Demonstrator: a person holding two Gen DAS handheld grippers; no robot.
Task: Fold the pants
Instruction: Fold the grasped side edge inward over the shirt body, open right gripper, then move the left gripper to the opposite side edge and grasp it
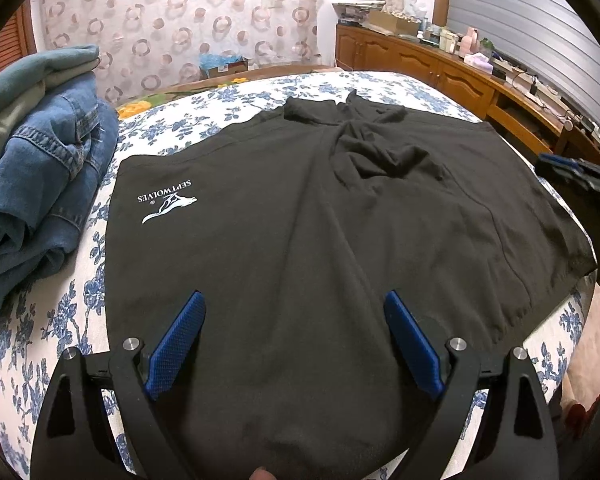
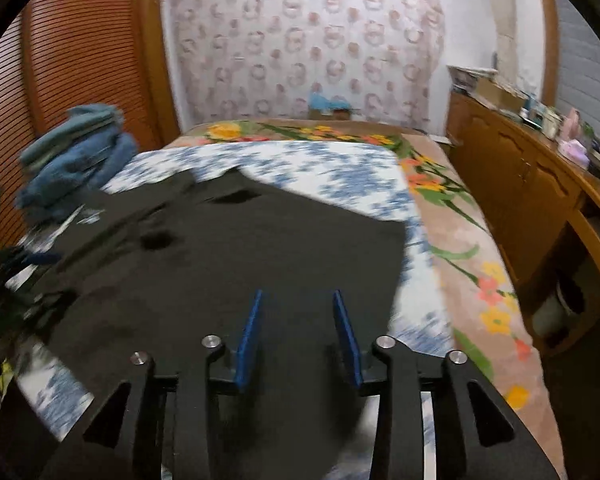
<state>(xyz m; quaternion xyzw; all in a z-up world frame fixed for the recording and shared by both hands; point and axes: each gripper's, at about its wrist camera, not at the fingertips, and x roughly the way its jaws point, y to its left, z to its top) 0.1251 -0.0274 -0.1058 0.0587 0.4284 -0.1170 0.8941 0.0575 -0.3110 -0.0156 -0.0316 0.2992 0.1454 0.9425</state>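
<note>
1. Black fabric pants (image 1: 300, 208) with white wolf logo spread flat on blue-floral white bedspread (image 1: 52, 320).
2. Left gripper (image 1: 294, 300) with blue pads, jaws wide apart above near edge of pants, nothing clamped.
3. Right gripper (image 2: 298, 296) jaws partly apart over pants, empty; view blurred.
4. Folded blue denim pile (image 1: 40, 184) left of pants.

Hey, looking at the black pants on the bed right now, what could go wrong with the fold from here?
1. The bunched wrinkle in the pants may get trapped in the next fold.
2. The pants' edge lies near the side of the blue-flowered sheet; a pull might drag it off.
3. The jeans pile sits close to the pants and could snag.
</note>
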